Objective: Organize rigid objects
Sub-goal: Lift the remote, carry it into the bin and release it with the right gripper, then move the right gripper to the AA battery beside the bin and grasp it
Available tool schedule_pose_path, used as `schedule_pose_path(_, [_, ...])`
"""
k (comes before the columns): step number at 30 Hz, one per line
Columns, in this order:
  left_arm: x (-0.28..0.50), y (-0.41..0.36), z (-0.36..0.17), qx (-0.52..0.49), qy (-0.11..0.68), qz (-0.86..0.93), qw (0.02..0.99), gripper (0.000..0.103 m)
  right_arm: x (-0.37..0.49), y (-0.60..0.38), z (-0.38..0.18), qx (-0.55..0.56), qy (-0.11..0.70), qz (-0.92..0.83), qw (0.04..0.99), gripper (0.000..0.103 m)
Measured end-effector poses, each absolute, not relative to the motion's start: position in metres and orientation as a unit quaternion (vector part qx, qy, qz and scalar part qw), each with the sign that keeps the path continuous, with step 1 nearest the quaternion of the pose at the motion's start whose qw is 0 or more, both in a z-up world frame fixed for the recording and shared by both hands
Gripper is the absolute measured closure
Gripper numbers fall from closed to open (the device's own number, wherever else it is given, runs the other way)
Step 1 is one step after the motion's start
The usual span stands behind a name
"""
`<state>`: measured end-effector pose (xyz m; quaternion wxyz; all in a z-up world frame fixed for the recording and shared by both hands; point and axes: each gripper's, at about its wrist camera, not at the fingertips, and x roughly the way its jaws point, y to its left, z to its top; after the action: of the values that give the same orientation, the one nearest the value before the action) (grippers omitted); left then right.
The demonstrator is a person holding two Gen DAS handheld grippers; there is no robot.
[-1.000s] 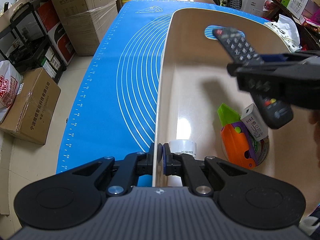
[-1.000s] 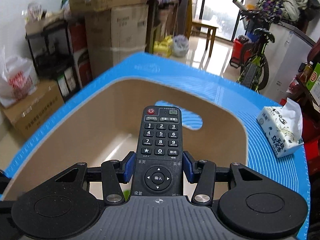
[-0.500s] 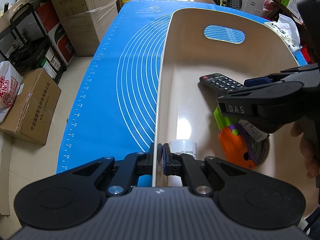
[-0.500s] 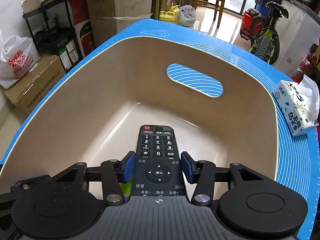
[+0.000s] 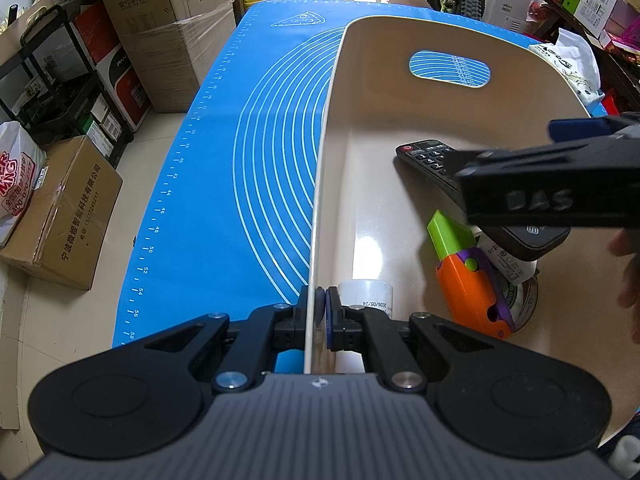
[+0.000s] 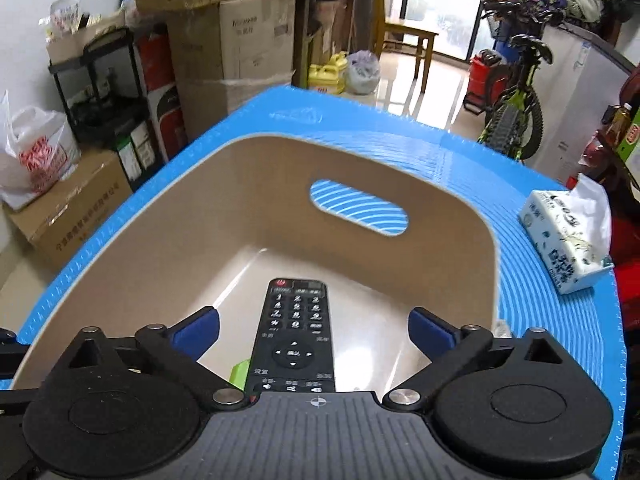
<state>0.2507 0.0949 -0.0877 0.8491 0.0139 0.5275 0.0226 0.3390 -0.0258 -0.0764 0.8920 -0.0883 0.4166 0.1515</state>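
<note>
A beige plastic bin (image 5: 440,40) stands on the blue mat (image 5: 248,152). My left gripper (image 5: 317,312) is shut on the bin's near left wall. A black remote (image 6: 296,332) lies inside the bin; it also shows in the left wrist view (image 5: 428,156). My right gripper (image 6: 314,330) is open above the remote, its blue pads (image 6: 198,330) spread wide apart from it. In the bin also lie an orange and green toy (image 5: 468,276), a white bottle (image 5: 366,294) and a tape roll (image 5: 520,304).
A tissue pack (image 6: 568,236) sits on the mat right of the bin. Cardboard boxes (image 5: 60,216), a black shelf (image 6: 100,92) and a bicycle (image 6: 516,100) stand around the table.
My right gripper lowered the remote into the bin, then opened and let it go. The remote now lies on the bin floor. My left gripper kept its hold on the bin wall.
</note>
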Motion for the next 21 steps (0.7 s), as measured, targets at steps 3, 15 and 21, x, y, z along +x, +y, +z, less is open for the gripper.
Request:
schedule_pose_path(3, [0.251,0.095,-0.088,0.014,0.527,0.023,0.849,0.096,0.337,-0.037,-0.066,-0.075,0.405,0.141,0.9,0.003])
schedule_pose_path(15, [0.25,0.094,-0.088,0.016,0.527,0.023,0.849,0.096,0.322,-0.098,-0.034,0.006,0.331,0.14,0.933,0.002])
schedule_pose_path(21, [0.249,0.094,-0.088,0.016,0.527,0.024,0.849,0.096,0.315,-0.139,-0.025,0.013,0.31,0.096,0.946,0.003])
